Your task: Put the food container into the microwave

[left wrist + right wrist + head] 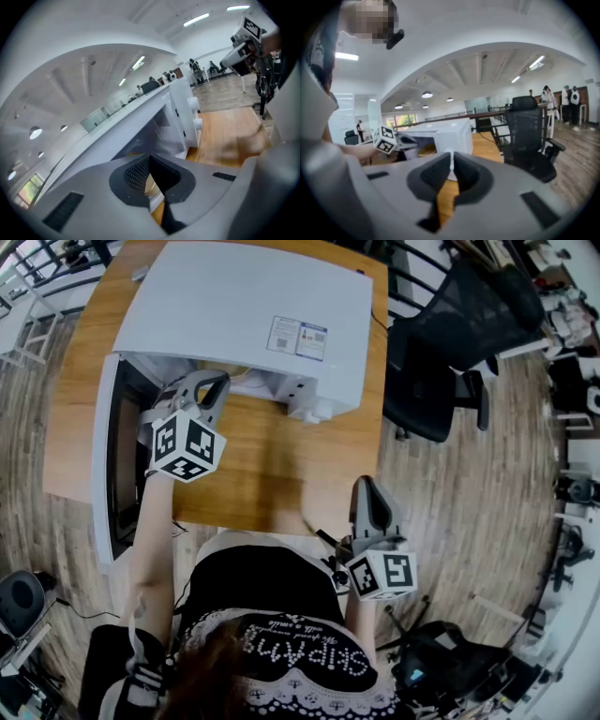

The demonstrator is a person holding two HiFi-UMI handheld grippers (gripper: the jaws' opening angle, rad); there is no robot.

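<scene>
The person wears a black top (267,592) with pale lettering and white lace-like trim. The left gripper (218,382) and right gripper (367,488) are grey moulded shells with dark textured pads (136,173), each bearing a white cube (187,444) with black square markers.

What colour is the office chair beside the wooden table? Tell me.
The office chair is black, clearest in the right gripper view.

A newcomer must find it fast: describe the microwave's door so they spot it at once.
On the wooden table stands a white microwave. From its front left corner the door swings out toward the person, open wide. It is the thin white-framed panel with a dark window, unlike the plain white microwave body beside it.
</scene>
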